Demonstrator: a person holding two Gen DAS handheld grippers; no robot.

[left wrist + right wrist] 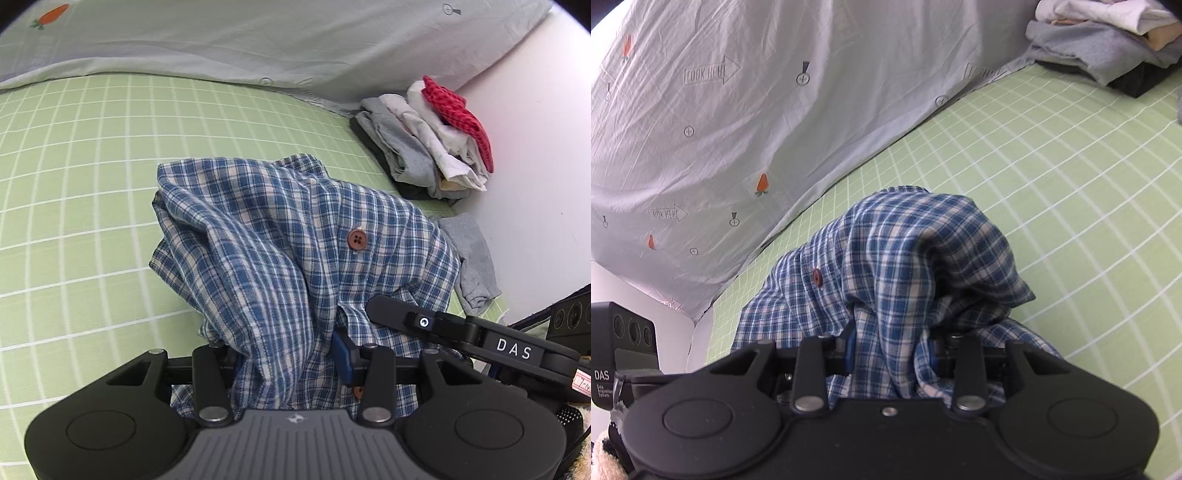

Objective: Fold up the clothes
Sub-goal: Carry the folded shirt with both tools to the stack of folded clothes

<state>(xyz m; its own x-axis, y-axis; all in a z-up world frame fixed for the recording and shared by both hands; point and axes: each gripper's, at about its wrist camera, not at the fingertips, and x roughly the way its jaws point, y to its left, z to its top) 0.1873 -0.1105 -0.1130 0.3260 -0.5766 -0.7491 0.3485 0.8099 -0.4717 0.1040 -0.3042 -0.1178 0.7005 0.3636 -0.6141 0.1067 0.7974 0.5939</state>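
This is a bedroom in a home, and the working surface is a bed. A light green bedsheet (92, 192) with a white grid spreads out ahead of both tongs. Beyond it lies a pale grey duvet (701, 129) printed with small carrots, arrows and round marks, rumpled along the sheet's far edge. Ahead and to the right of the left tongs, a stack of folded clothes (424, 147) in grey, white and red check sits at the bed's edge against a plain white wall (535, 129).
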